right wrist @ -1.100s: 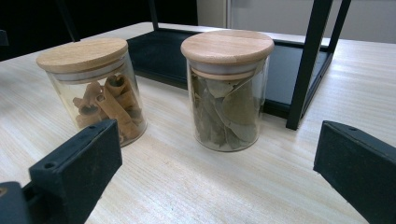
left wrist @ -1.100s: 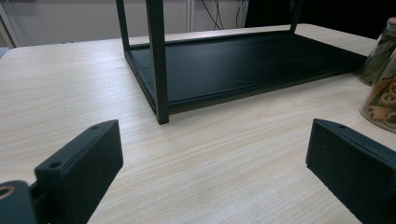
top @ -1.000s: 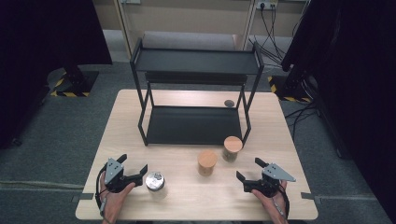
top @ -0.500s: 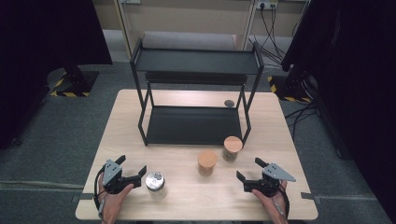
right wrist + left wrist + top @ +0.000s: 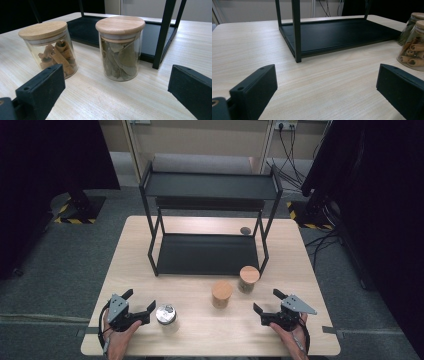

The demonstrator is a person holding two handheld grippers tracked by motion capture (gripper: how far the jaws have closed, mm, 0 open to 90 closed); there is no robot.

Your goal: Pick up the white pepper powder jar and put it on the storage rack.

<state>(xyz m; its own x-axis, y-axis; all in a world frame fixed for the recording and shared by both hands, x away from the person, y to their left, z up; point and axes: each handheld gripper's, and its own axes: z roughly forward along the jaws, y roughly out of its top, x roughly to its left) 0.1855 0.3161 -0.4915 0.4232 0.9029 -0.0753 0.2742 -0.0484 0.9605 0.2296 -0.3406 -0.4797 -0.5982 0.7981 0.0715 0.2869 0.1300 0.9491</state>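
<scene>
On the high view the left gripper (image 5: 140,306) rests at the table's (image 5: 135,265) near left corner, jaws spread and holding nothing. A metal-lidded jar (image 5: 166,315) stands just beside it at its 3 o'clock, apart from the jaws. The right gripper (image 5: 266,303) sits at the near right, released as well, with nothing between its jaws. At its 11 o'clock stand the leaf jar (image 5: 248,279) and, nearer the table's middle, the cinnamon jar (image 5: 221,294), close together but apart. The black rack (image 5: 210,220) stands behind them at 12 o'clock.

The right gripper view makes out the contents: cinnamon sticks (image 5: 57,56) under one wooden lid, bay leaves (image 5: 121,57) under the other, both upright. The left gripper view looks along the table to the rack's near post (image 5: 297,32), with both wooden-lidded jars at its right edge.
</scene>
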